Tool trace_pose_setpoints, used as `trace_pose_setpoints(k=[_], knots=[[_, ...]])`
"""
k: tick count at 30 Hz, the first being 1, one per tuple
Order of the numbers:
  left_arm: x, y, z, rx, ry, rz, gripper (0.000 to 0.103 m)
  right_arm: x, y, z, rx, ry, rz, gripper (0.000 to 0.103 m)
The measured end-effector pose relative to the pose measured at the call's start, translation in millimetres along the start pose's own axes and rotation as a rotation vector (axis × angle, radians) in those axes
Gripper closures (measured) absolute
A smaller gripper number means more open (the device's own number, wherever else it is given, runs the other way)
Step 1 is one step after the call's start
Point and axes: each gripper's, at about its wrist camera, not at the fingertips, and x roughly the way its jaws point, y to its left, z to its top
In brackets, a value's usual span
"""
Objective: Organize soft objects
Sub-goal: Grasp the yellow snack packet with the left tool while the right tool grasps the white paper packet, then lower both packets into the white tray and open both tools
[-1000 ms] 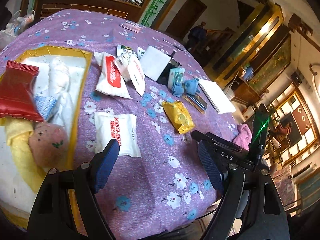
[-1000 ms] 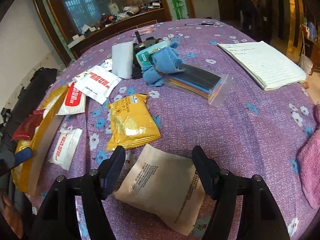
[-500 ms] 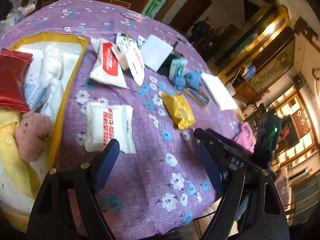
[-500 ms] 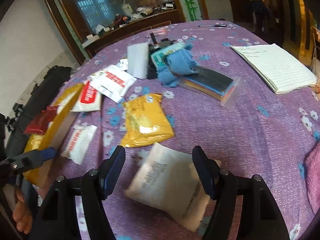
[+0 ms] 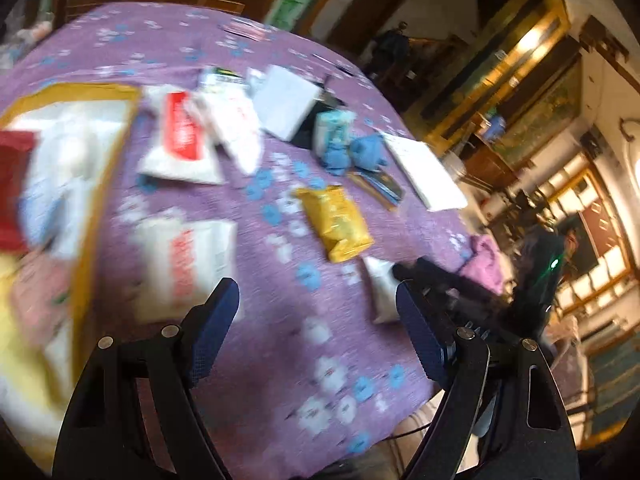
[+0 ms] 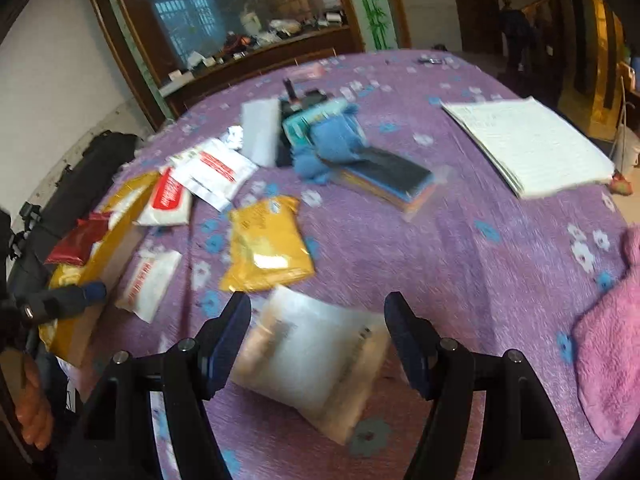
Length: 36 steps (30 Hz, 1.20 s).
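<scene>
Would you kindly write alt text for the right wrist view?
The open right gripper hovers over a pale packet on a purple floral tablecloth. Beyond lie a yellow packet, white packets and a notebook.

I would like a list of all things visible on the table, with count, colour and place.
yellow pouch: one, yellow, table centre
beige pouch: one, beige, between right jaws, untouched
white packets: several, white with red print, left part
tray: one, gold rim, far left, holding a red pack
blue cloth: one, blue, far centre
notebook: one, white, right
pink towel: one, pink, right edge
left gripper: open
right gripper: open
</scene>
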Motion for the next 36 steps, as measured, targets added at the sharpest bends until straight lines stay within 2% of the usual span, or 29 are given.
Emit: trace_pose_setpoints(k=[3, 8, 9, 10, 12, 13, 15, 18, 21, 23, 24, 26, 27, 32, 36], knots=[[33.4, -3.3, 21.1, -0.052, 0.07, -0.061, 0.022, 3.3, -8.0, -9.2, 0.026, 0.031, 0.012, 0.033], [105.9, -10.3, 49.0, -0.092, 0.18, -0.034, 0.023, -4.1, 1.5, -21.2, 0.043, 0.018, -0.01, 0.033], [110.8, -11.5, 50.6, -0.092, 0.165, -0.026, 0.023, -4.0, 5.2, -22.9, 0.032, 0.011, -0.028, 0.033], [110.5, -15.5, 53.5, -0.075, 0.11, 0.017, 0.024, -2.8, 9.3, -23.4, 0.015, 0.008, -0.053, 0.033], [114.3, -20.4, 55.1, -0.04, 0.098, 0.105, 0.044, 1.3, 16.7, -22.0, 0.007, 0.003, -0.105, 0.033], [115.1, -21.2, 54.5, -0.023, 0.105, 0.125, 0.057, 2.7, 18.5, -21.4, 0.013, 0.0, -0.12, 0.032], [110.2, -16.1, 52.6, -0.025, 0.112, 0.104, 0.06, 9.8, 26.8, -18.5, -0.006, -0.01, -0.167, 0.032], [80.7, 0.0, 47.1, -0.079, 0.063, 0.049, 0.061, 19.0, 42.1, -18.3, -0.076, -0.009, -0.255, 0.034], [44.3, 19.2, 40.9, -0.14, 0.013, 0.004, 0.061, 20.4, 51.5, -20.8, -0.114, -0.012, -0.27, 0.047], [23.1, 27.1, 37.8, -0.158, -0.021, -0.024, 0.061, 20.5, 58.7, -22.8, -0.148, -0.018, -0.273, 0.06], [11.9, 29.1, 36.5, -0.16, -0.042, -0.03, 0.061, 20.1, 62.1, -24.1, -0.163, -0.02, -0.263, 0.074], [-7.5, 33.0, 33.4, -0.165, -0.076, -0.036, 0.061, 19.3, 66.4, -27.4, -0.175, -0.026, -0.264, 0.084], [-21.0, 37.3, 30.1, -0.166, -0.096, -0.038, 0.061, 19.3, 69.3, -28.3, -0.177, -0.025, -0.238, 0.092], [-76.4, 59.1, 18.4, -0.199, -0.191, -0.023, 0.061, 5.2, 85.3, -14.3, -0.169, -0.061, -0.156, 0.096], [-122.1, 86.1, 9.4, -0.207, -0.273, 0.077, 0.061, 0.6, 121.3, 1.4, -0.186, -0.072, -0.051, 0.096]])
